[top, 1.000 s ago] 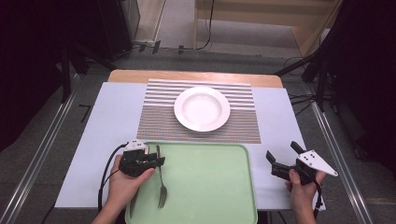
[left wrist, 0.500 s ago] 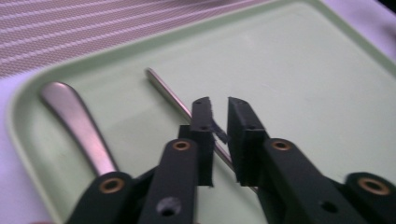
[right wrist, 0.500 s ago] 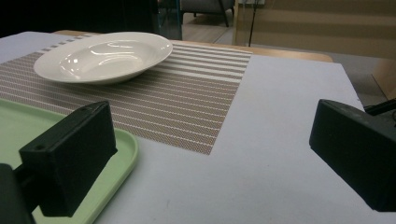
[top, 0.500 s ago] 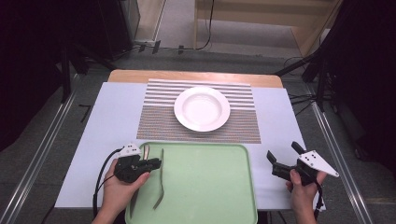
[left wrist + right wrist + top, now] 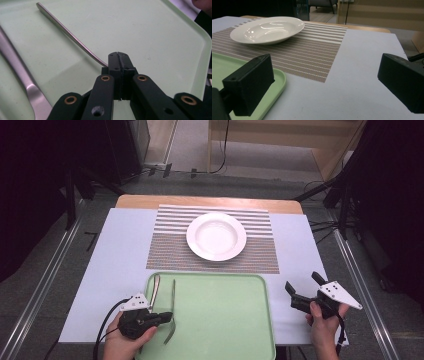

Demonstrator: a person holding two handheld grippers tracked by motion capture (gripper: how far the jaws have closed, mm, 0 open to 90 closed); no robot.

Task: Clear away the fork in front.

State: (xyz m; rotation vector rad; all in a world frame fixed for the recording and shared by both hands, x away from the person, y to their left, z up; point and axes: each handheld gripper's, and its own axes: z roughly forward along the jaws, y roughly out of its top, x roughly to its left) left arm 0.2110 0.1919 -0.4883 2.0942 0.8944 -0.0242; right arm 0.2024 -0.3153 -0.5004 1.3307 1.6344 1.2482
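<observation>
My left gripper [image 5: 118, 58] just closed, pinching fork [image 5: 72, 37] handle on green tray [image 5: 155, 37]; right gripper [image 5: 303, 288] wide open, holding nothing.

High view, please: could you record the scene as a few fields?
tray: green, fork and second utensil at its left side
plate: white, empty, on striped mat
left gripper: fingers have just been closing, now shut at the fork; grip unclear
right gripper: open, right of tray, holding nothing
</observation>
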